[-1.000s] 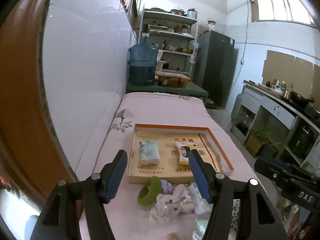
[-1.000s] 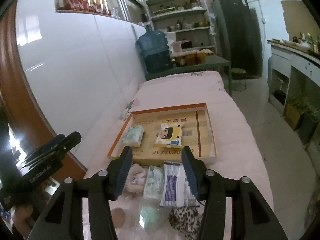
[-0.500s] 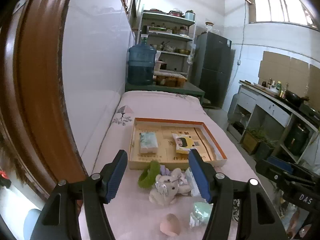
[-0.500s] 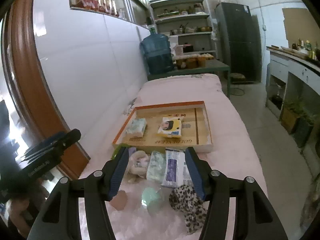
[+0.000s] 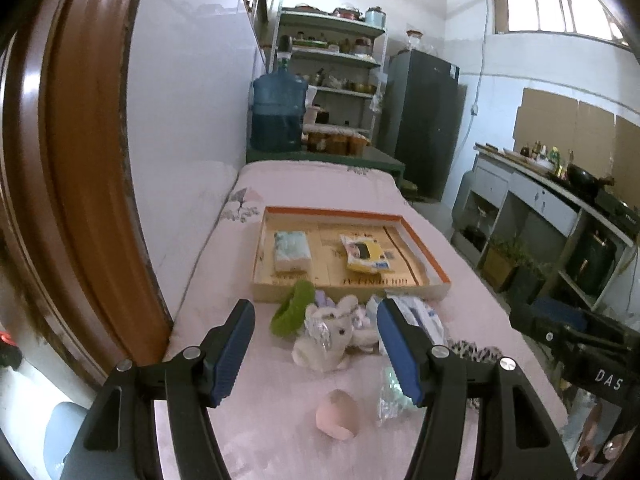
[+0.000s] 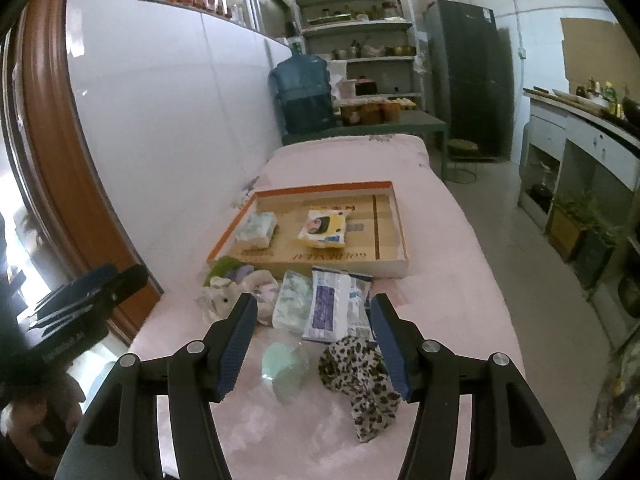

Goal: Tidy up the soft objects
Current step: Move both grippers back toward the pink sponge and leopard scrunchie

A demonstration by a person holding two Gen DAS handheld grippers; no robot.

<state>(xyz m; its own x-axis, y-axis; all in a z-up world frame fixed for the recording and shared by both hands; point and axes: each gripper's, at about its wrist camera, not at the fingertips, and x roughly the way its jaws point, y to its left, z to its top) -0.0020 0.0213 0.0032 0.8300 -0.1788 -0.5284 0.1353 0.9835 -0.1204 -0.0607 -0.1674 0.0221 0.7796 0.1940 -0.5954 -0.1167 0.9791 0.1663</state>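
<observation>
Jaws apart over pink bedcover (image 6: 460, 280) (kitchen)

Soft daylight from the window (image 5: 556, 4); fisheye edges warp, perhaps blurred.

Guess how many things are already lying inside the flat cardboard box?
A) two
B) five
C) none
A: inside the flat cardboard box lie only a pale tissue pack and a yellow packet; the other soft things sit outside it on the pink cover.
</observation>
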